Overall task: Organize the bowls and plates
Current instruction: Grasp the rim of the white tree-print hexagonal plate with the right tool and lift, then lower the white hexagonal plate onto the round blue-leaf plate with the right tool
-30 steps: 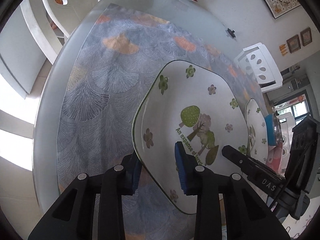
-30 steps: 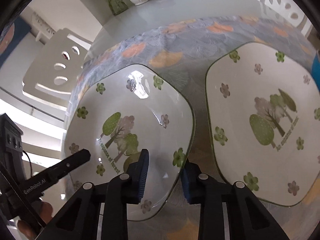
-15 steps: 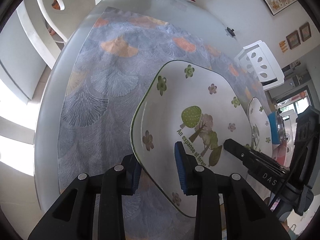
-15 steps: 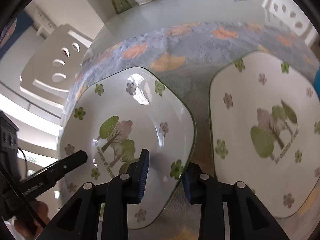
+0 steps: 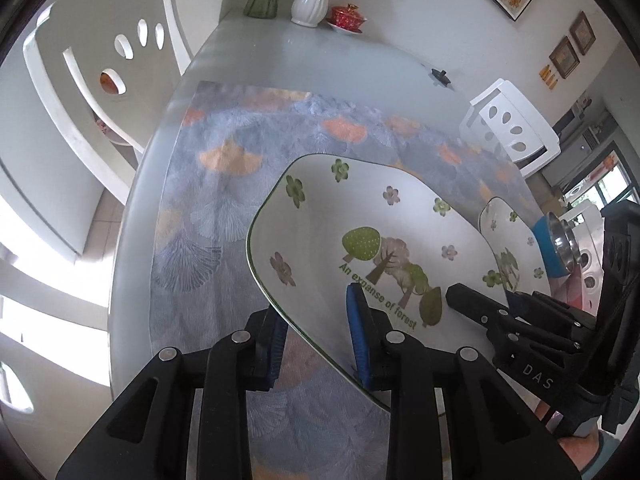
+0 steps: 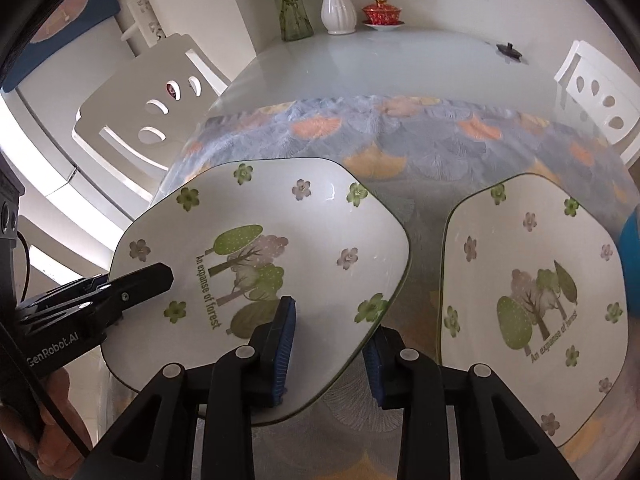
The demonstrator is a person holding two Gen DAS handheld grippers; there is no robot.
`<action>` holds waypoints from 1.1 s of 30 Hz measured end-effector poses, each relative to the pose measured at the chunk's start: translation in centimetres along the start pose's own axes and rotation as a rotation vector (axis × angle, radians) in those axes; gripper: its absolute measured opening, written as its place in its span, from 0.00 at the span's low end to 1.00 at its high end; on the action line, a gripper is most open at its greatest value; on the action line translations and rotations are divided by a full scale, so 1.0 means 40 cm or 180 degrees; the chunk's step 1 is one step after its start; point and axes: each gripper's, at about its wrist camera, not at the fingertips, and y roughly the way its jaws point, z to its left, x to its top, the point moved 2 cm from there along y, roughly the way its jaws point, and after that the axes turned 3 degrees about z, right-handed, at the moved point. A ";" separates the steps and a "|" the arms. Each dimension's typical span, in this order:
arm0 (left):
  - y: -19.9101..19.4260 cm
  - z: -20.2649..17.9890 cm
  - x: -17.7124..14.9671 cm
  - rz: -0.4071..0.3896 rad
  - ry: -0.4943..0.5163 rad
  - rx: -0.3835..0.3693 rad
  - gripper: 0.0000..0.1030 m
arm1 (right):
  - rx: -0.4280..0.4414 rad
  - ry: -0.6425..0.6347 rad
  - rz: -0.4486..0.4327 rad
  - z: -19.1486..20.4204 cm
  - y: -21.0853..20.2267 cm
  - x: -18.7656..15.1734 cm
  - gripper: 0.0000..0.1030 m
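Both claws pinch one plate, lifting it off the bench.
I have the left claw [image 5: 316, 340] closing on the near rim of the plate [image 5: 360, 224] and the right claw [image 6: 330, 344] clamped on its opposite rim, sharing the weight so it rides level; a second plate [image 6: 532, 300] lies beside it on the bench [image 6: 360, 68].

Tree-print plate [image 6: 280, 240] lifted, tilted; second plate [image 6: 532, 304] flat.

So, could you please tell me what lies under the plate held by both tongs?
Under the white square tree-print plate only the blue-grey leaf-patterned tablecloth shows around its edges; whatever lies directly beneath is covered by the plate.
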 end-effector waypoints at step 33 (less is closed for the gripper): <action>-0.488 -0.222 -0.338 -0.0850 0.0109 0.0026 0.24 | 0.0137 -0.0268 -0.0817 0.113 -0.539 -0.312 0.30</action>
